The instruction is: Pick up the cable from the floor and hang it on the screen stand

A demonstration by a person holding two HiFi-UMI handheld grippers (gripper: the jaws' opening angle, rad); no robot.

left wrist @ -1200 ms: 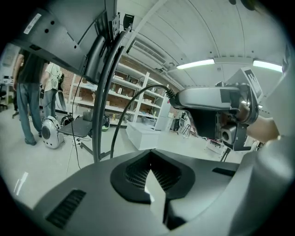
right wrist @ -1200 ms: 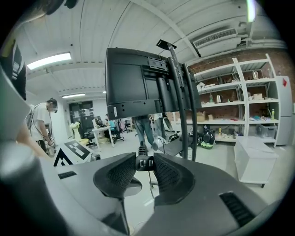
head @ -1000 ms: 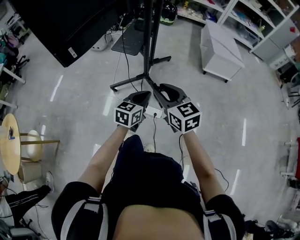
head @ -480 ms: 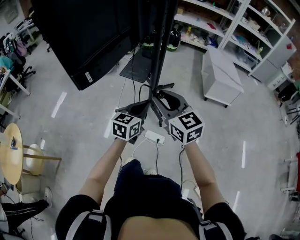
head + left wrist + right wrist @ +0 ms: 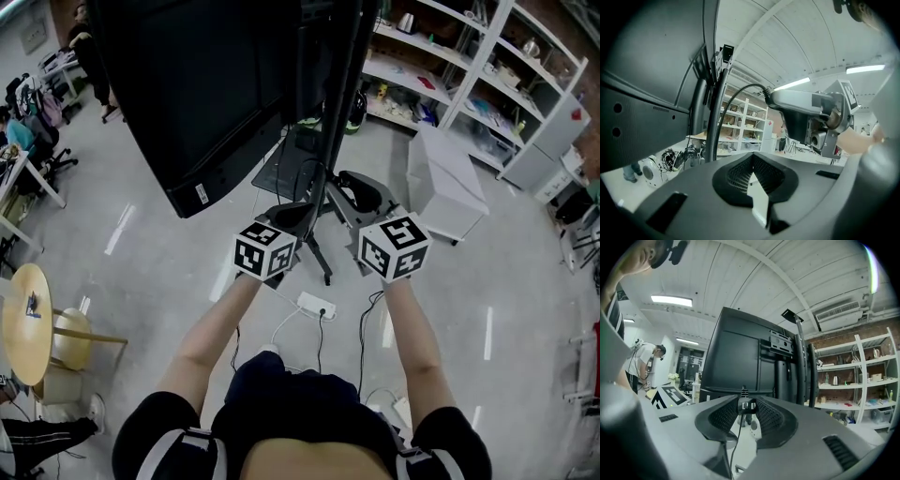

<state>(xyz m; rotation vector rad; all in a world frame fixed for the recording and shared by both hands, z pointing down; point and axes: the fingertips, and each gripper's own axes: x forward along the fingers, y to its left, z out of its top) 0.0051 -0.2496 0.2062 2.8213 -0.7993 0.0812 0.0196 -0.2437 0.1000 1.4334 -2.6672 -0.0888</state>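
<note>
A thin black cable (image 5: 361, 323) hangs from my right gripper (image 5: 343, 181) to the floor. The right gripper view shows that gripper (image 5: 745, 405) shut on the cable's black plug (image 5: 745, 404), the cord (image 5: 733, 442) dropping below the jaws. In the left gripper view the cable (image 5: 733, 101) arcs out of the right gripper (image 5: 768, 96) toward the stand pole (image 5: 717, 117). My left gripper (image 5: 305, 208) floats beside the pole (image 5: 339, 112); its jaws (image 5: 751, 160) meet at the tips with nothing between them. The black screen (image 5: 192, 94) fills the upper left.
A white power strip (image 5: 316, 306) with its own cords lies on the floor between the arms. The stand's base leg (image 5: 317, 255) runs under the grippers. A white cabinet (image 5: 448, 178) and shelving (image 5: 473, 66) stand to the right, a round wooden table (image 5: 23, 309) at left.
Both grippers have risen and moved forward from near the floor to beside the stand pole. The cable has lifted with the right gripper; the power strip stays on the floor.
</note>
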